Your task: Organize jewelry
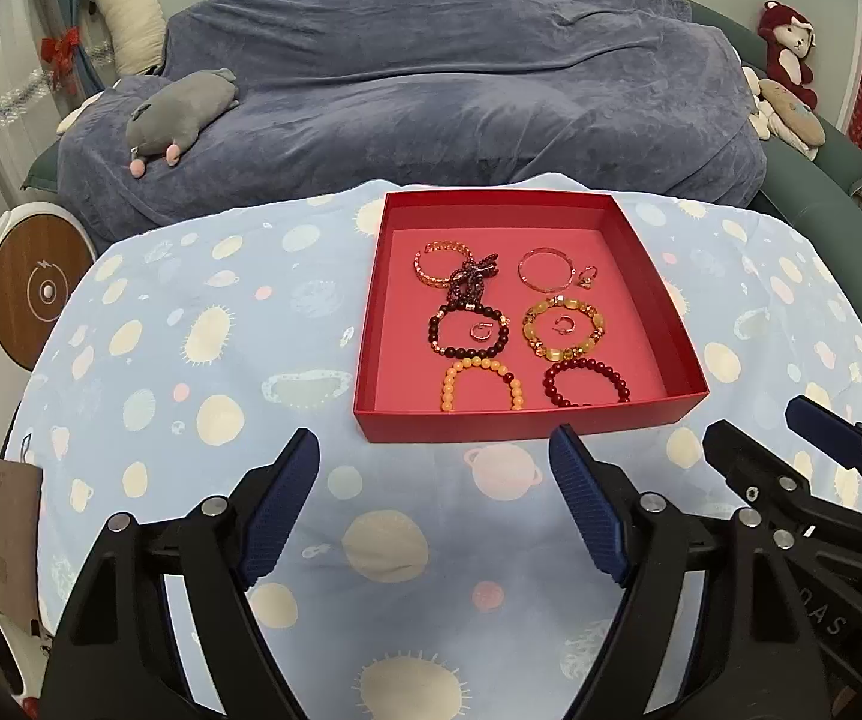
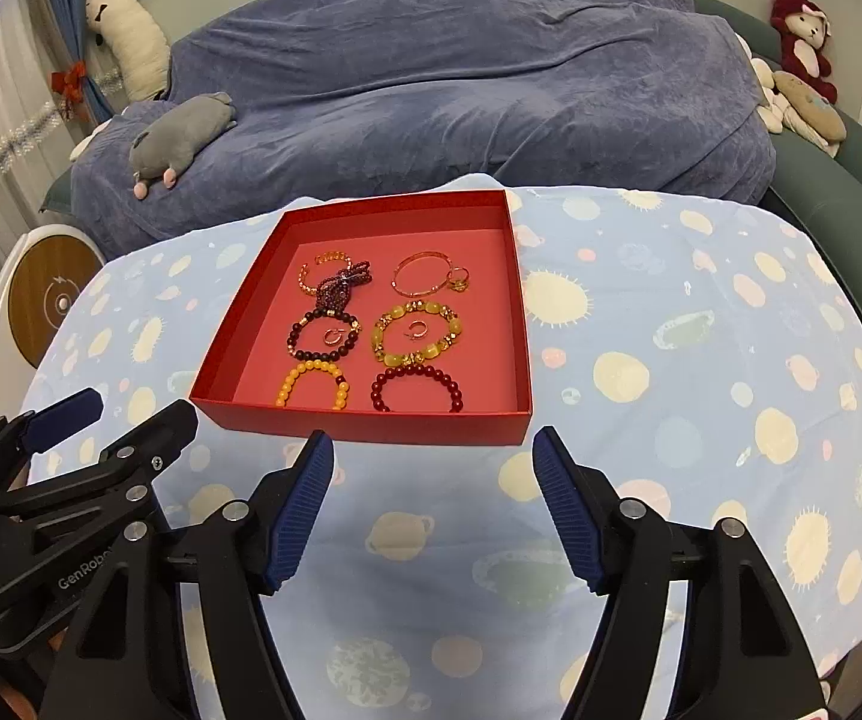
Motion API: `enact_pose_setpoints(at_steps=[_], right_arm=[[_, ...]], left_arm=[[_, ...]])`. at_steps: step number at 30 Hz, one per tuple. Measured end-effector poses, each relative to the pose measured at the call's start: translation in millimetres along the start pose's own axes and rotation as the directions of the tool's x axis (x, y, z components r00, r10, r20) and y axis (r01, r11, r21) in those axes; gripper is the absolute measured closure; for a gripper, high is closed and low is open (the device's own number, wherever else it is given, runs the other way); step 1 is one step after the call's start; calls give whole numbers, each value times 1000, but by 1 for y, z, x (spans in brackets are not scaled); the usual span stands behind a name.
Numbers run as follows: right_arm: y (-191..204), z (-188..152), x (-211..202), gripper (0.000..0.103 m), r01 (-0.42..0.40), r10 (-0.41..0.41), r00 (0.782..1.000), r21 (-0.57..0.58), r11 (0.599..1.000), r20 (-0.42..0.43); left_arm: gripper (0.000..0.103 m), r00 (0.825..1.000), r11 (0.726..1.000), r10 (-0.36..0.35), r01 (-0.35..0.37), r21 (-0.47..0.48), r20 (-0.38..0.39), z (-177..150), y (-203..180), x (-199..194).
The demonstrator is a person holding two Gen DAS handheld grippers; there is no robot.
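A shallow red box (image 1: 526, 425) (image 2: 239, 360) sits on the planet-print cloth. Inside lie several bracelets in two columns: an orange bead one (image 1: 481, 381) (image 2: 311, 381), a dark red one (image 1: 586, 381) (image 2: 416, 387), a yellow one (image 1: 562, 327) (image 2: 419, 330), a dark bead one (image 1: 466, 330) (image 2: 323, 336), a thin rose bangle (image 1: 544, 269) (image 2: 422, 276), a purple tangle (image 1: 472, 279) (image 2: 341, 288), and small rings. My left gripper (image 1: 433, 510) (image 2: 95, 426) is open and empty in front of the box. My right gripper (image 2: 433, 510) (image 1: 790, 438) is open and empty beside it.
The blue patterned cloth (image 1: 191, 360) (image 2: 700, 360) covers a round table. Behind it is a sofa under a blue-grey blanket (image 1: 431, 90) with a grey plush (image 1: 185, 114). A white device with a wooden disc (image 1: 35, 294) stands at the left.
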State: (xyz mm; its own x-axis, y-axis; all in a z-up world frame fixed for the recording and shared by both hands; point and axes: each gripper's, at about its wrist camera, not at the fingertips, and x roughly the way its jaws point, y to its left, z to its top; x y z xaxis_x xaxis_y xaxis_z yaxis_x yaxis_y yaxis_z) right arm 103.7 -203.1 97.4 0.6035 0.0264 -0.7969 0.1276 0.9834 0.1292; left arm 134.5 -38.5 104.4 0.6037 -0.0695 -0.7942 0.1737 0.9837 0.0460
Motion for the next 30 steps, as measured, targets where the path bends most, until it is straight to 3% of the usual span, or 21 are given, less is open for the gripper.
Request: enact_pose_setpoints(at_steps=[5,10,12,17,30], right_arm=[[-3,-7,-6,19,14,-14,1000,15,1000,0],[-4,-14,-10,16,33,-33,999,18,999,0],[-5,-15,-11,6,43,-43,999,22,999,1],[-7,-18,-12,6,59,-59,998,19,998,3],[-3,-20,-17,6,91,-91,996,-5,996,26]], left_arm=[[22,1000,1000,18,-18,1,-3,-11,2,-6],[15,1000,1000,25,-25,-9,-7,-18,5,-9],[14,1000,999,26,-27,-18,-13,-20,7,-10],[9,999,999,39,-39,-12,-17,-23,7,-9],[8,998,998,54,-54,-26,-17,-27,8,-14]])
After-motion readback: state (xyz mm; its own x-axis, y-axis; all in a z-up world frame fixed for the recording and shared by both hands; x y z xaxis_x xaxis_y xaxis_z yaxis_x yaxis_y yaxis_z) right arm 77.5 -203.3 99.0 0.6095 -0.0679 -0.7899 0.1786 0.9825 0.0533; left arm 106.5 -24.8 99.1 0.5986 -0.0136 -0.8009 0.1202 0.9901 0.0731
